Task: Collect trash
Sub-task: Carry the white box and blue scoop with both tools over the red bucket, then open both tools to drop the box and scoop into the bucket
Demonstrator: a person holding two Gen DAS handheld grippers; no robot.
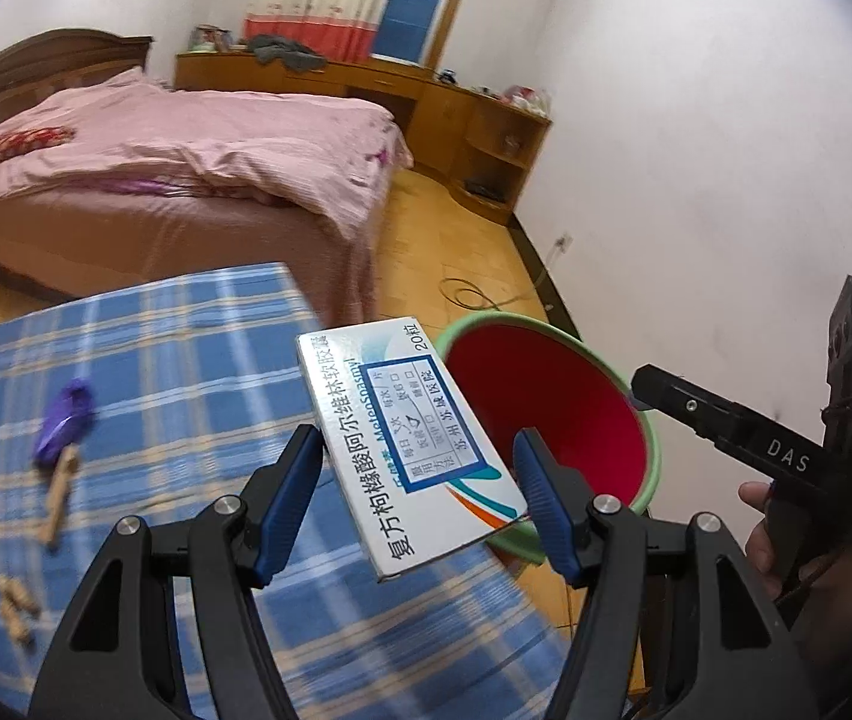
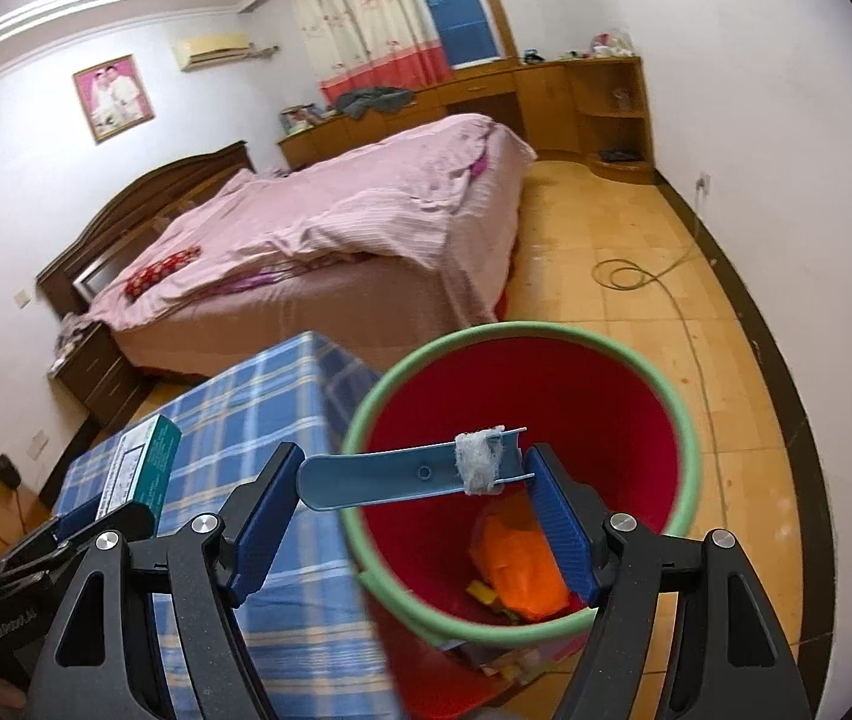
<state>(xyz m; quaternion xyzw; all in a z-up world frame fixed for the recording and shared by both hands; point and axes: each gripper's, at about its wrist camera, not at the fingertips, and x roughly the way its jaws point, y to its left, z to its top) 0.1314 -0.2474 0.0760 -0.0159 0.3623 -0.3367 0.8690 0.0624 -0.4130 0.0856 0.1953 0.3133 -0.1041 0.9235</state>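
The left gripper [image 1: 417,495] is clamped across a white medicine box [image 1: 411,456], held above the near right corner of the blue plaid table [image 1: 156,360] and just left of the red bin [image 1: 552,426] with its green rim. The right gripper [image 2: 411,507] holds a blue plastic strip [image 2: 402,477] with a wad of clear tape [image 2: 480,462] on it, spanning pad to pad – this one is already over the bin's mouth [image 2: 522,396], with orange trash [image 2: 516,564] lying at the bottom.

To do the drop well, I would let the strip go first, since it hangs squarely over the opening and should fall clean. The box is the harder one: it is broad and only its far right corner reaches toward the rim, so it wants carrying further right until its whole body clears the green edge before the jaws part – otherwise it could catch the rim and tip back onto the cloth or the floor.

A purple wrapper [image 1: 63,420] and wooden pieces [image 1: 57,501] remain on the table at the left for later trips
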